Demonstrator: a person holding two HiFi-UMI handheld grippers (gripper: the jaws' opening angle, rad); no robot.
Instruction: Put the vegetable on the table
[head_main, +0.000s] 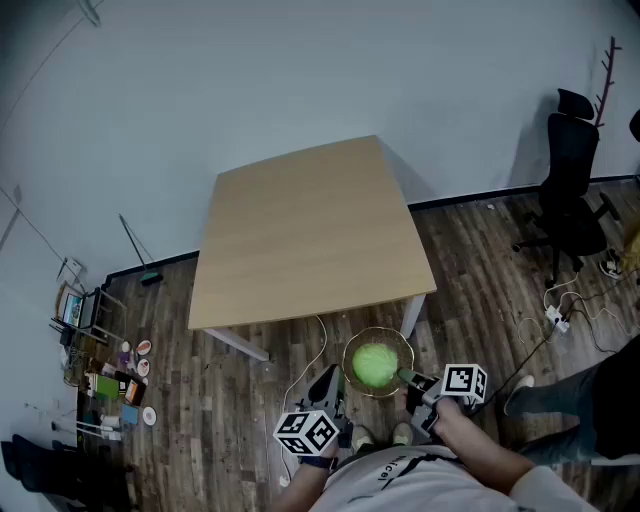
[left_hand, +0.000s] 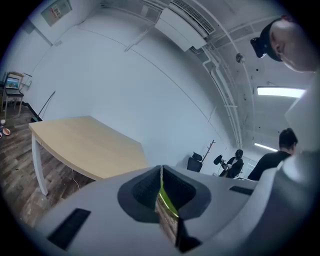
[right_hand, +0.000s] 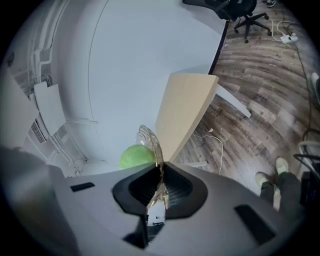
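Gripping the thin rim of the wire bowl (head_main: 352, 349) with the right claw (right_hand: 160, 169), green vegetable (head_main: 375, 366) inside, at lower centre of the frame, below the desk (head_main: 305, 235) edge. Holding the left claw (left_hand: 161, 172) closed on nothing visible. Probably risking a tilt: held from one side only, easy to spill onto the floor (head_main: 250, 420).

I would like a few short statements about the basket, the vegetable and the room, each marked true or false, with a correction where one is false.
1. The green vegetable lies in a wire basket. True.
2. The wire basket stands on the table. False: it is off the table, held over the wooden floor near the table's front edge.
3. The right gripper is shut on the basket's rim. True.
4. In the head view, the office chair stands to the left of the table. False: it stands to the right, by the wall.
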